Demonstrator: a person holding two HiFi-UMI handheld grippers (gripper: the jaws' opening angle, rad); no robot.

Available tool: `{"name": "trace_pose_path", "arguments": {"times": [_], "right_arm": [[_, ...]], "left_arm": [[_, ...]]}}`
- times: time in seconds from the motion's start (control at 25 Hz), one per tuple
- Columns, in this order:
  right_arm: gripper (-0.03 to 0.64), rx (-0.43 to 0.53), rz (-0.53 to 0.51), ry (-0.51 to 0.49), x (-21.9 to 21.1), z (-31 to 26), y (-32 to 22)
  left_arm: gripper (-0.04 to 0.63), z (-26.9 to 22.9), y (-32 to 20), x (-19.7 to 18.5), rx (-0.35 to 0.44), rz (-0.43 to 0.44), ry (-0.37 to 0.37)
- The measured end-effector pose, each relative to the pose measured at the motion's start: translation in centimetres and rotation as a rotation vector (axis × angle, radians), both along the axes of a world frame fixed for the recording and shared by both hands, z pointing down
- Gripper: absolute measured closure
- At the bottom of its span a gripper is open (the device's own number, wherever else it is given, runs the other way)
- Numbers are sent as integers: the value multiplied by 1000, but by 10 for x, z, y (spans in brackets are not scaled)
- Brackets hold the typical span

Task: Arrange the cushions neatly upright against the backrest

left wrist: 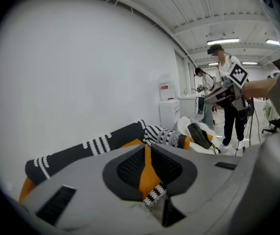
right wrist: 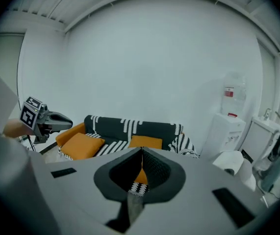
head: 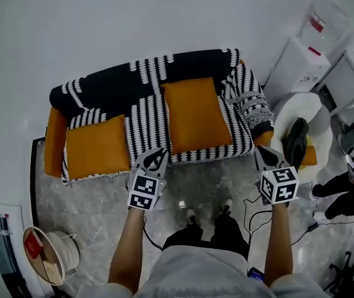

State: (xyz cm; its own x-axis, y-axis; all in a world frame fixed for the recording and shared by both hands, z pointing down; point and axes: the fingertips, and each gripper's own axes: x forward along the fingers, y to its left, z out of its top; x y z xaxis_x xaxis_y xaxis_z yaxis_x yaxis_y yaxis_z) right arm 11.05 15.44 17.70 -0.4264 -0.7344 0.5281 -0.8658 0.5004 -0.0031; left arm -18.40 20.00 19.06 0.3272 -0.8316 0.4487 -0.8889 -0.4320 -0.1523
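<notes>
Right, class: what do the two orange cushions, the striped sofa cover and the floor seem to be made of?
Left orange cushion and right orange cushion: probably matte woven fabric; no shine, soft rounded corners. Sofa cover: seemingly a knitted or woven throw; it drapes and folds over the arm. Floor: likely stone or marble-look tile; mottled grey veining.

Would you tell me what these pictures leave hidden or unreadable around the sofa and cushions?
Left gripper view: the left gripper's grey body covers the black-and-white covered sofa's seat; what the orange strip between its parted jaws belongs to cannot be told.
Right gripper view: the shut right gripper hides the front of the right-hand square orange cushion.
Head view: the white water dispenser's red label is too small to read.
</notes>
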Motion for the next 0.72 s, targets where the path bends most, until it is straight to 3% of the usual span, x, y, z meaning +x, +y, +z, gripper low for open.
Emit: {"name": "trace_pose_path", "arguments": {"times": [0.04, 0.12, 0.72], "right_arm": [[621, -19, -2, 3, 0, 11, -4], [553, -57, -4, 9, -1, 35, -13], [531, -193, 7, 84, 24, 251, -94]], "left_arm": [[531, 10, -5, -3, -15, -12, 12], [519, 28, -14, -9, -36, -36, 35], [476, 237, -63, -20, -210, -128, 62]]}}
